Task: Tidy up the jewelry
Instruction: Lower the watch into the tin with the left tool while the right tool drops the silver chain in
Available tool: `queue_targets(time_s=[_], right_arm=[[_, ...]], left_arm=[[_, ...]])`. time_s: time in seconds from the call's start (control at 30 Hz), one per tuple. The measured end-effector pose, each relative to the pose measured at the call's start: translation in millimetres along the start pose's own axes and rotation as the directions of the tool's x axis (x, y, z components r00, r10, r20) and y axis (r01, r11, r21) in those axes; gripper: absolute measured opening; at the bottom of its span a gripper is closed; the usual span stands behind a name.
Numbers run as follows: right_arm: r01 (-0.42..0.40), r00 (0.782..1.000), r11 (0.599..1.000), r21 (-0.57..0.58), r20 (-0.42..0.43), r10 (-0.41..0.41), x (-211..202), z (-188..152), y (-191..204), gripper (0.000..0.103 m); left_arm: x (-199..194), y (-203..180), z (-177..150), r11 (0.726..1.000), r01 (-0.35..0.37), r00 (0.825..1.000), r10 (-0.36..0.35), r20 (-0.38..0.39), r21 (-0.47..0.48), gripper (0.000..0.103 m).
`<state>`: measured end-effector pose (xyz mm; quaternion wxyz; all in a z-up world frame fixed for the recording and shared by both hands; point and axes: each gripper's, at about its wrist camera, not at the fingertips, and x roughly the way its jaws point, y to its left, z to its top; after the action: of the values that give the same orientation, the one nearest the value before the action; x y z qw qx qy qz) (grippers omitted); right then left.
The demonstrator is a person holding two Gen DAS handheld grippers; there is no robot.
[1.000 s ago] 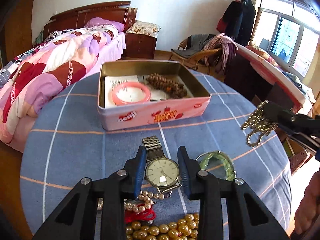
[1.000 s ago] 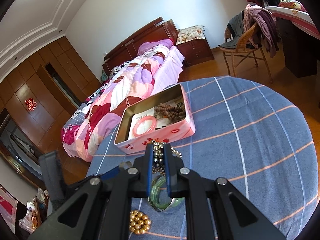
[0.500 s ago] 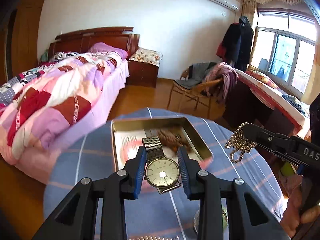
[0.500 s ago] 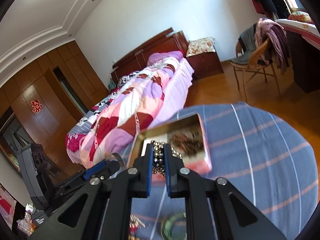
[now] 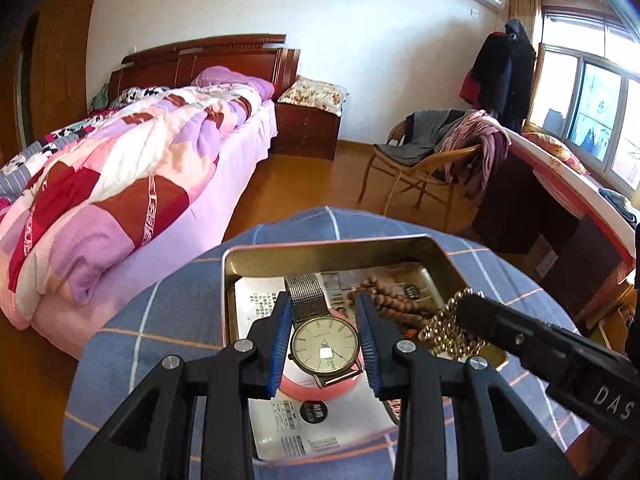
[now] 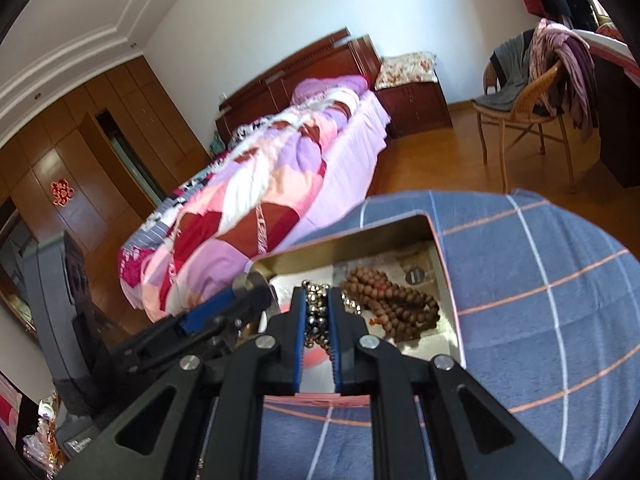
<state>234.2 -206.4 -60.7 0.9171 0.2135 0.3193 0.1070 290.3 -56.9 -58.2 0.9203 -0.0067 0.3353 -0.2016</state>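
My left gripper (image 5: pixel 322 320) is shut on a wristwatch (image 5: pixel 324 345) with a cream dial and metal mesh strap, held above the open metal tin (image 5: pixel 256 254). My right gripper (image 6: pixel 318 312) is shut on a gold bead chain (image 6: pixel 316 316), also held over the tin (image 6: pixel 352 236). In the left wrist view the right gripper (image 5: pixel 460 308) comes in from the right with the chain (image 5: pixel 444 330) dangling into the tin. Inside the tin lie a brown wooden bead strand (image 6: pixel 390 304), a pink bangle (image 5: pixel 316 391) partly hidden under the watch, and printed paper.
The tin sits on a round table with a blue checked cloth (image 6: pixel 540 300). A bed with a patchwork quilt (image 5: pixel 104 184) stands to the left. A wicker chair with clothes (image 5: pixel 436 156) stands beyond the table. The left gripper shows at left in the right wrist view (image 6: pixel 224 312).
Both grippers have lifted off the table and moved forward over the tin, carrying the watch and the chain. The loose jewellery near the table's front edge has left view.
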Motion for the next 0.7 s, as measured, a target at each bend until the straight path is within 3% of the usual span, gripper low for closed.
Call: queue_targets(time_s=[0.2,0.3,0.33,0.4,0.43,0.53,0.7], right_arm=[[-0.001,1.000,1.000,-0.011,-0.030,0.001,8,-2,-6,0.018],[-0.015,1.000,1.000,0.021,-0.004,0.015,1,-1,-11,0.040],[-0.003,0.999,0.999,0.033,0.039,0.001,-10,1,-14,0.042],[0.039,0.994,0.998,0.046,0.098,-0.043,-21,6,-17,0.042],[0.062,0.991,0.997,0.053,0.119,-0.068,-25,7,-18,0.042],[0.126,0.981,0.990,0.069,0.137,-0.135,-30,8,-24,0.043],[0.148,0.979,0.987,0.058,0.131,-0.154,-31,7,-21,0.044]], left_arm=[[18,3,-11,1.000,-0.031,0.998,0.031,-0.062,-0.005,0.033],[20,-1,-12,0.999,-0.040,0.996,0.041,-0.074,0.011,0.034],[19,-3,-12,0.999,-0.034,0.997,0.035,-0.071,0.015,0.035],[14,-4,-10,1.000,-0.025,0.998,0.026,-0.058,0.012,0.064],[12,-4,-10,0.999,-0.031,0.999,0.031,-0.044,0.009,0.070],[3,-5,-8,0.999,-0.044,0.999,0.044,-0.004,0.011,0.072],[-1,-8,-9,0.997,-0.074,0.997,0.074,-0.022,0.006,0.072]])
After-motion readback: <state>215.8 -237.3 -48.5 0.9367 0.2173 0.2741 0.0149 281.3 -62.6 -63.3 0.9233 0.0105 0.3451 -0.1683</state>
